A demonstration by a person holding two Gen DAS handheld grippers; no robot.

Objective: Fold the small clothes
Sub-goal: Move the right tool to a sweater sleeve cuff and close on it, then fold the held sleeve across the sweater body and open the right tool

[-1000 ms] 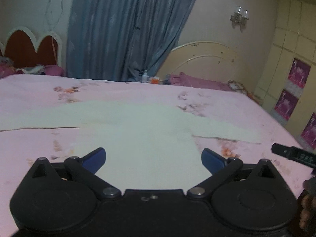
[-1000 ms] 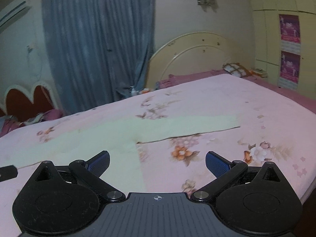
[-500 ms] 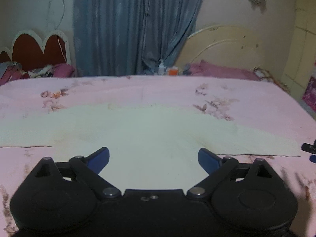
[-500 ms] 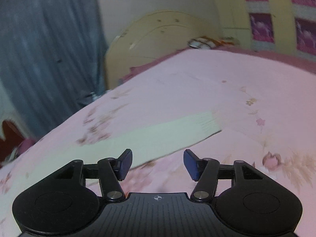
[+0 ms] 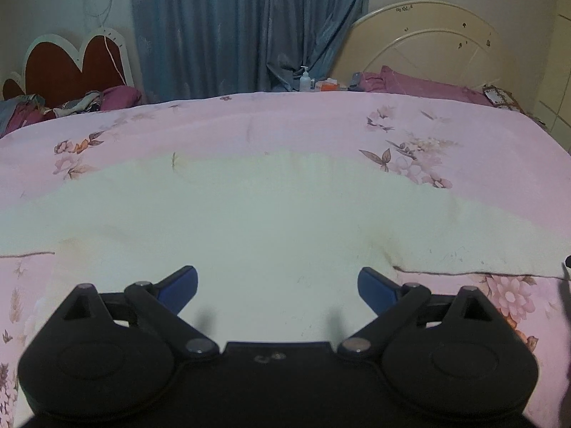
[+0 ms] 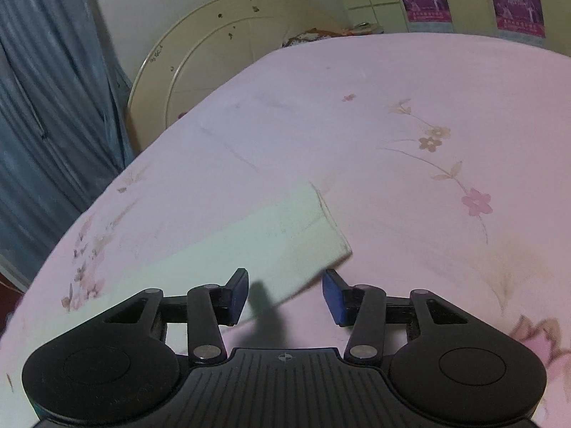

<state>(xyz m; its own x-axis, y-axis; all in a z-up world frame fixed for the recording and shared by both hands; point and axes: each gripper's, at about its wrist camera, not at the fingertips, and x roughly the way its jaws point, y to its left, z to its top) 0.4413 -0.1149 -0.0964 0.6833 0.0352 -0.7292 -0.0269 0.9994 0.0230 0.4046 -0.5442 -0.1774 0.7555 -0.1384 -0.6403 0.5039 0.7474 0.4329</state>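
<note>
One pale shirt (image 5: 271,221) flat on bed (image 5: 321,121). Left claw (image 5: 277,287) wide open. Right claw (image 6: 284,294) half open, now closer to sleeve cuff (image 6: 314,228) than before.

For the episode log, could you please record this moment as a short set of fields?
garment: pale cream long-sleeved knit top, spread flat
surface: pink floral bedsheet
left gripper: open, over the top's body, holding nothing
right gripper: open, at the cuff end of the right sleeve, not gripping
fold state: no fold visible; both sleeves lie out to the sides
background: blue-grey curtain, cream curved headboard
</note>
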